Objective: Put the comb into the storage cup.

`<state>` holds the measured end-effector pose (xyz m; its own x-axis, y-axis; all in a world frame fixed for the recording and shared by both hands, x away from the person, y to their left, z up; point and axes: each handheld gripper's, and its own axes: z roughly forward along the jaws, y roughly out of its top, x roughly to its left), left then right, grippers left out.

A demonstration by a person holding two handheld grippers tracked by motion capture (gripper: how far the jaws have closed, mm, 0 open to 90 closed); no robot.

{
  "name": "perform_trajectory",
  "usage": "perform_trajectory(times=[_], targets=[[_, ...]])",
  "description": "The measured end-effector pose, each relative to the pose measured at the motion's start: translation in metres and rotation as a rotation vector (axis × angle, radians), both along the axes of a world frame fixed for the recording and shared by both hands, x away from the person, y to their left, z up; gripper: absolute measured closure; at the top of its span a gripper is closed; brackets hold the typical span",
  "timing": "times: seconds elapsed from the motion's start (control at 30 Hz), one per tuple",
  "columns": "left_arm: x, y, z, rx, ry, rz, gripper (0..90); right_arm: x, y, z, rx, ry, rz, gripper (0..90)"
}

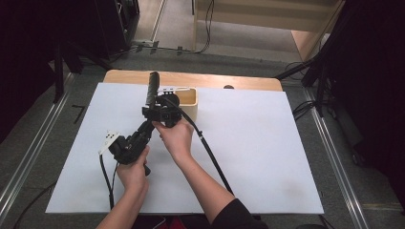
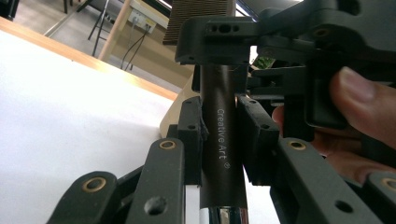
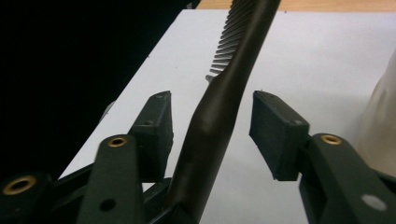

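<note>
High view: both hands angle grippers toward brush.

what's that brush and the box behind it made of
Brush: handle looks like dark matte-coated wood or plastic, printed white lettering, shiny metal ferrule below; comb-like bristles, likely plastic. Box: pale, light wood by its look, smooth and unpainted.

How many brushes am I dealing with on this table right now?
1. The brush is clamped by its handle in the left gripper, bristled end raised near the wooden box. Others could lie hidden inside that box.
</note>
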<state>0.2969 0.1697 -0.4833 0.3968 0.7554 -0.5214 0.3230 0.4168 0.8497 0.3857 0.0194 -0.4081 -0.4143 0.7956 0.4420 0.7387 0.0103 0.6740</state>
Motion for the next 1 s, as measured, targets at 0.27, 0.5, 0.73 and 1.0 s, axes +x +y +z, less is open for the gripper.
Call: perform_trajectory(times=[0.27, 0.5, 0.73, 1.0], targets=[[-0.0005, -0.0018, -0.003, 0.023, -0.001, -0.002, 73.5, 0.0032, -0.0018, -0.0013, 0.035, 0.055, -0.004, 64.6], [-0.0007, -0.0012, -0.0036, 0.022, -0.005, -0.003, 73.4, 0.004, -0.0026, -0.001, 0.057, 0.084, -0.004, 66.6], [-0.0002, -0.0014, -0.0042, 0.014, -0.005, -0.008, 73.4, 0.0038, -0.003, -0.0003, 0.067, 0.093, -0.014, 67.7], [0.0002, -0.0014, -0.0051, 0.006, 0.001, -0.014, 73.2, 0.0036, -0.0031, 0.0004, 0.072, 0.102, -0.015, 68.8]])
